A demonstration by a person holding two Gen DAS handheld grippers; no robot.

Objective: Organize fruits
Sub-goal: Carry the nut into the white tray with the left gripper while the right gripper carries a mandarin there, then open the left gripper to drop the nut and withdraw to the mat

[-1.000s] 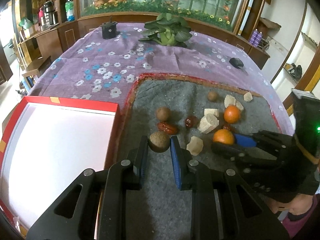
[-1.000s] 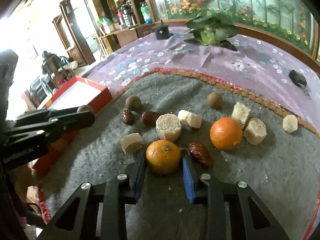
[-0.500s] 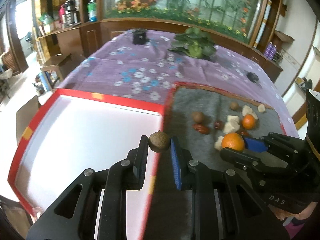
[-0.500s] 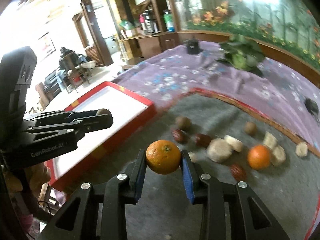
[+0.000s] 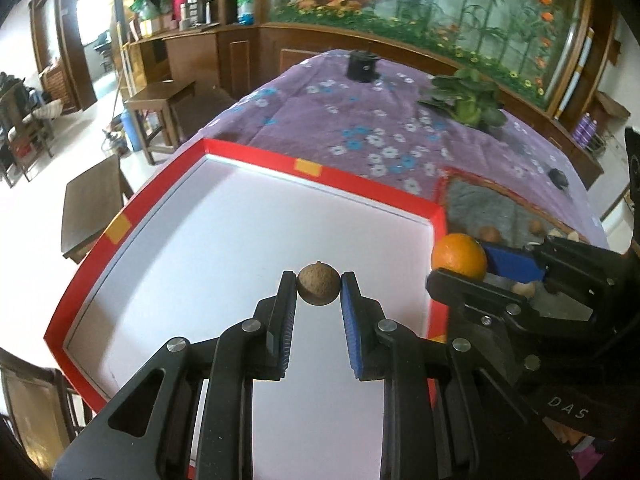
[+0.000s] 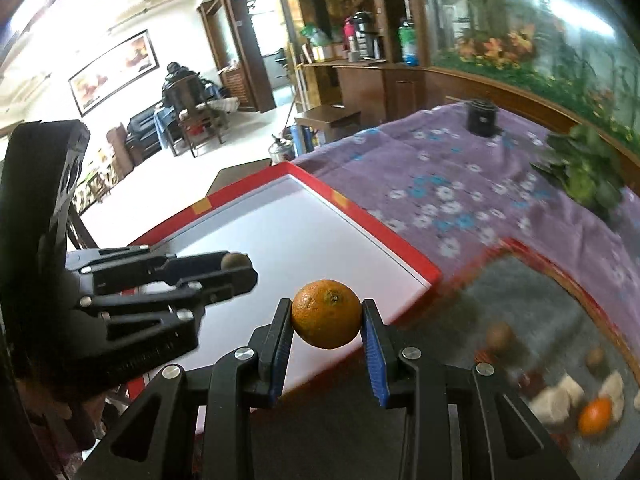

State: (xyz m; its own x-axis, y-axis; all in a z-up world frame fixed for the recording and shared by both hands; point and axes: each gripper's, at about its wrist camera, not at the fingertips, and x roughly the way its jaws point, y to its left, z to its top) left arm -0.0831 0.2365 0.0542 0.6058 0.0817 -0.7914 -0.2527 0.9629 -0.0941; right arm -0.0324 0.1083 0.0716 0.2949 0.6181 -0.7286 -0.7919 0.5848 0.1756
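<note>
Left hand-held gripper (image 5: pixel 319 285) clamped on a brown longan (image 5: pixel 318 289) over the red-rimmed white tray (image 5: pixel 360 194), right hand-held gripper (image 6: pixel 326 319) – pinching an orange (image 6: pixel 326 313) – beside it.

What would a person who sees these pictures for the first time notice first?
Most likely the bright orange, pinched in the right gripper just by the red box's near edge. Next, the small brown round fruit held in the left gripper above the white floor of the red box, which has no fruit in it. More fruit and pale chunks lie blurred on the grey mat at the right.
</note>
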